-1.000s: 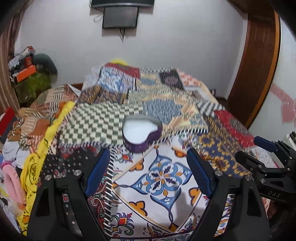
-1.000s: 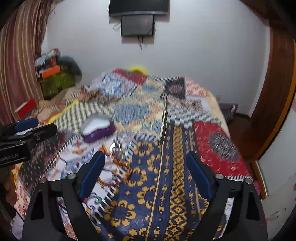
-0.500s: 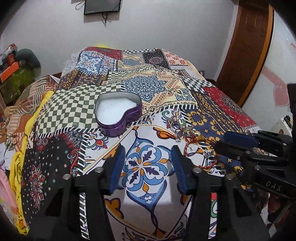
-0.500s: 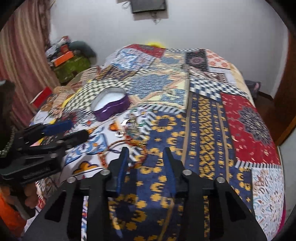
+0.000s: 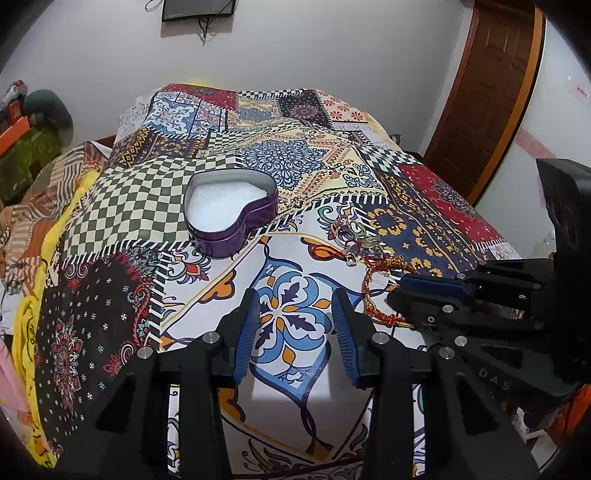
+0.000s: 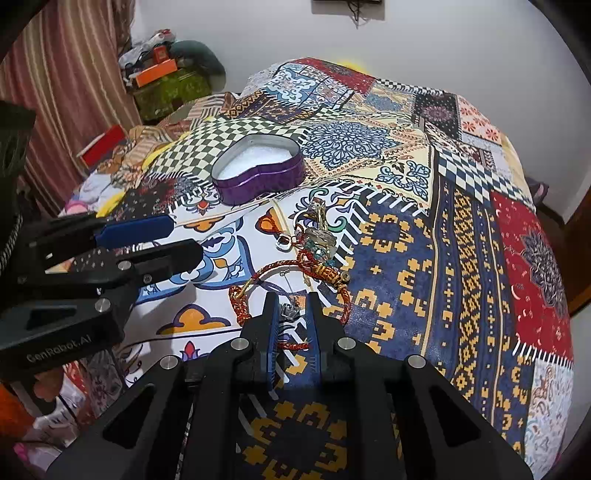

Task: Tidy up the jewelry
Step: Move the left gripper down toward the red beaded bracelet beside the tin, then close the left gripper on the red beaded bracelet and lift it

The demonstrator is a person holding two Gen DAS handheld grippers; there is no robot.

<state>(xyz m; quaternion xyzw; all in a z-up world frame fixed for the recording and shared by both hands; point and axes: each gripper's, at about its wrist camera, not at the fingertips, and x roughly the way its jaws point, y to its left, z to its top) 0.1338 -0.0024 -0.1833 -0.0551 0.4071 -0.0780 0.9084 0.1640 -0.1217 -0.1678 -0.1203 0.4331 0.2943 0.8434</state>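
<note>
A purple heart-shaped tin with white padding stands open on the patchwork bedspread. To its right lies a pile of jewelry and a red braided bracelet. My right gripper sits low over the near side of the bracelet, its jaws narrowed to a small gap around the cord and a small silver piece. My left gripper is open and empty above the bedspread, in front of the tin; it shows at the left of the right wrist view.
The patchwork bedspread covers the whole bed. Clutter and boxes stand at the far left by a striped curtain. A wooden door is at the far right. A wall unit hangs above the bed.
Both grippers have moved lower and closer to the bedspread. The right jaws have narrowed around the red bracelet; the left jaws have narrowed a little.
</note>
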